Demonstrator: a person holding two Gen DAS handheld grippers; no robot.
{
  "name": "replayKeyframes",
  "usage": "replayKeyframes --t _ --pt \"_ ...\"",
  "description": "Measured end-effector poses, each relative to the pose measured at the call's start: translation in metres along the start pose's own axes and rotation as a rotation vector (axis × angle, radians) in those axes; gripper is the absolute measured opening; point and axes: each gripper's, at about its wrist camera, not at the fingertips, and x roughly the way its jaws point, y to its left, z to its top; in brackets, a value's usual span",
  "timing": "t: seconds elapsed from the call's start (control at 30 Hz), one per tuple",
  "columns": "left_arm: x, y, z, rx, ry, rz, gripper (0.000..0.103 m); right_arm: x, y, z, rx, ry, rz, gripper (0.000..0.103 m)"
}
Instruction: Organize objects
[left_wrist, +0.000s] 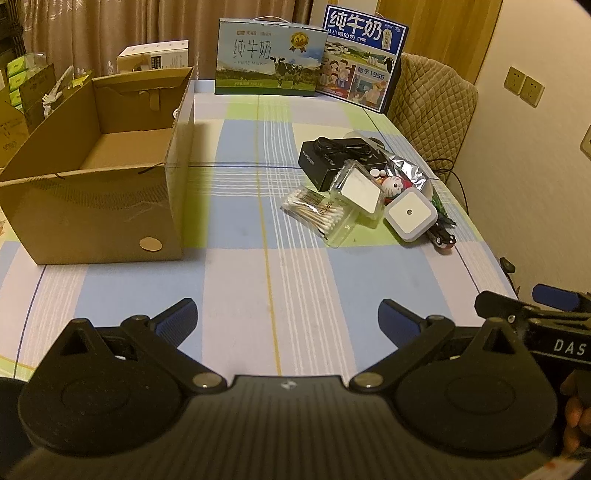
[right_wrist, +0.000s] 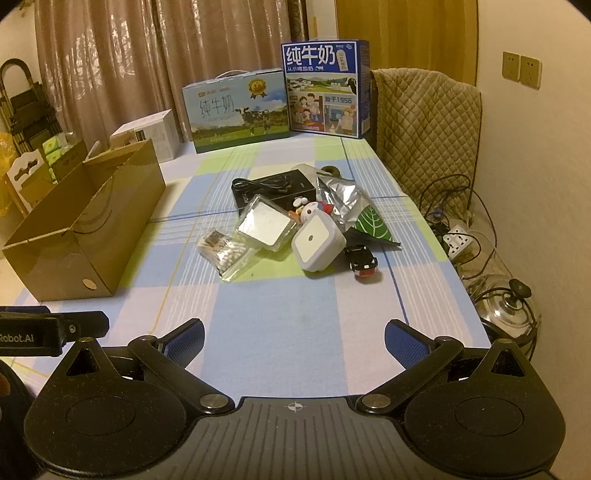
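Both hand-held grippers — left (left_wrist: 288, 314) and right (right_wrist: 294, 334) — hover with fingers apart, holding nothing. The cluttered pile sits mid-desk (right_wrist: 280, 332), well apart from the open cardboard box (left_wrist: 110, 147). The white square device (right_wrist: 318, 243) lies topmost, probably the easiest first pick — grip across its flat sides.

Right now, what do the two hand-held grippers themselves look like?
Both match: the left hand-held gripper and the right hand-held gripper have matte black bodies, two round housings, silver pivot rivets and blue ribbed finger pads. White "Robot.AI" lettering marks the left one's side.
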Motion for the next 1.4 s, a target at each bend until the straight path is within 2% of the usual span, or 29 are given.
replayKeyframes --t 0.23,0.57,0.97,1.03,1.4 --pt "0.008 0.003 0.009 0.002 0.002 -0.01 0.102 -0.001 -0.005 0.013 0.004 -0.01 0.008 0.101" --pt "0.03 0.001 0.033 0.015 -0.011 -0.009 0.102 0.01 -0.026 0.047 -0.049 -0.043 -0.04 0.101" --pt "0.08 -0.008 0.056 0.059 0.017 -0.035 0.102 0.051 -0.042 0.068 -0.181 0.001 -0.026 0.1" --pt "0.089 -0.009 0.058 0.064 0.022 -0.044 0.102 0.062 -0.041 0.069 -0.215 0.009 -0.01 0.094" --pt "0.14 -0.011 0.071 0.117 0.074 -0.091 0.091 0.133 -0.024 0.069 -0.419 0.071 0.045 0.08"
